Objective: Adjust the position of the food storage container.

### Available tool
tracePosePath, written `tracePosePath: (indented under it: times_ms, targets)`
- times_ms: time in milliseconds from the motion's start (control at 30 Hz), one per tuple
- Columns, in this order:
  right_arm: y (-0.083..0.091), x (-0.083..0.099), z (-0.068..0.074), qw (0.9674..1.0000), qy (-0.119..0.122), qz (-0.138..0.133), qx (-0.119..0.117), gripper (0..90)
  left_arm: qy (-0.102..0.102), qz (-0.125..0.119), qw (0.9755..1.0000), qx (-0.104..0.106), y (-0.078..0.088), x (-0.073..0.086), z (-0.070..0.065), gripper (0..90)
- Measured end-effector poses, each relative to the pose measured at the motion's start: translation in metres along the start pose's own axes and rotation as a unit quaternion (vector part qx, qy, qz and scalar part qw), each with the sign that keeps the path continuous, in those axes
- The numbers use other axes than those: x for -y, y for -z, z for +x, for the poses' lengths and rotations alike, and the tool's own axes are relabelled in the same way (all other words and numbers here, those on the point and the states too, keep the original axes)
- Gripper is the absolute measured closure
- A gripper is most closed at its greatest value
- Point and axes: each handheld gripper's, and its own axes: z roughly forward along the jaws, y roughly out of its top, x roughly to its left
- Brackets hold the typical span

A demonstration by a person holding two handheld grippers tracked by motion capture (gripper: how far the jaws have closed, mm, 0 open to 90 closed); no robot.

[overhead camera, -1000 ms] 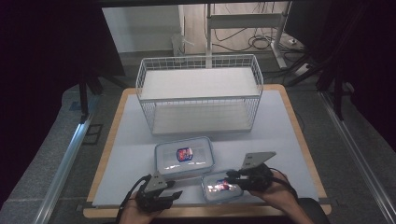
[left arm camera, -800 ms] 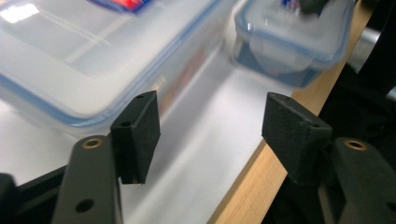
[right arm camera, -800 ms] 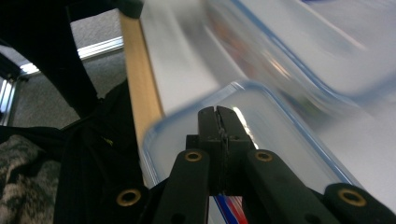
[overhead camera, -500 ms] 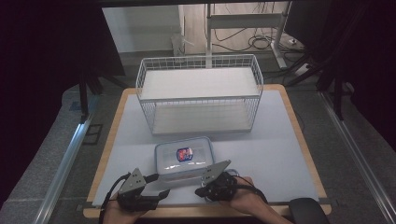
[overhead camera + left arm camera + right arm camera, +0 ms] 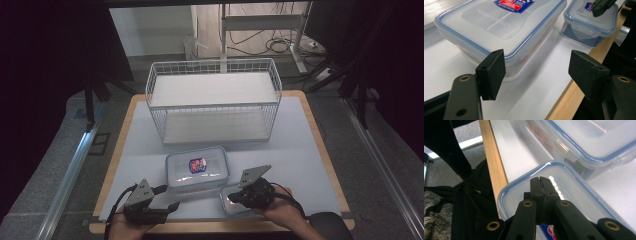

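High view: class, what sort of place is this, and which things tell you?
Probably a lab or workshop set up for recording: a mat-covered table with a wire rack, floor cables behind, and dark curtains around.

Far edge: wire basket [image 5: 214, 100] blocks the middle, bare worktop [image 5: 300, 150] at both sides.
Near edge: large container [image 5: 197, 168] and small container [image 5: 235, 202] stand close, narrow gap between.
Right side: open.
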Motion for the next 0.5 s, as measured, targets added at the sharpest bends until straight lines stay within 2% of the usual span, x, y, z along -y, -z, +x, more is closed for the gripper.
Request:
tracePosePath:
  times_ms: [100,133,167,200,233,267,367,400,433,467,500]
  targets:
    - [-0.004,-0.001,0.007,0.9999,0.008,-0.004,-0.009,89.5,0.005,-0.003,1.0,0.002,0.0,0.0,0.002,29.8]
    - [-0.013,-0.006,0.017,0.9993,0.025,-0.008,-0.026,89.5,0.006,-0.004,1.0,0.002,0.0,0.0,0.002,29.8]
    - [-0.013,-0.006,0.017,0.9993,0.025,-0.008,-0.026,89.5,0.006,-0.004,1.0,0.002,0.0,0.001,0.003,29.8]
    - [-0.023,-0.013,0.026,0.9984,0.043,-0.004,-0.036,89.5,0.006,-0.004,1.0,0.001,0.001,0.001,0.003,29.8]
    - [-0.023,-0.013,0.026,0.9984,0.043,-0.004,-0.036,89.5,0.006,-0.004,1.0,0.001,0.001,0.001,0.003,29.8]
    - [-0.035,-0.017,0.033,0.9969,0.074,0.024,-0.011,89.6,0.006,-0.003,1.0,0.001,0.001,0.002,0.004,29.8]
    - [-0.04,-0.016,0.032,0.997,0.068,0.027,-0.023,89.7,0.006,-0.003,1.0,0.001,0.002,0.003,0.004,29.8]
    - [-0.037,-0.015,0.032,0.9965,0.076,0.034,-0.006,89.8,0.009,-0.004,1.0,0.002,0.002,0.003,0.005,29.8]
    - [-0.037,-0.015,0.032,0.9965,0.076,0.034,-0.006,89.8,0.009,-0.004,1.0,0.002,0.002,0.003,0.005,29.8]
    - [-0.032,-0.011,0.029,0.9963,0.074,0.042,0.012,89.7,0.011,-0.003,0.9999,0.004,0.002,0.004,0.006,29.8]
    - [-0.032,-0.011,0.029,0.9963,0.074,0.042,0.012,89.7,0.011,-0.003,0.9999,0.004,0.002,0.004,0.006,29.8]
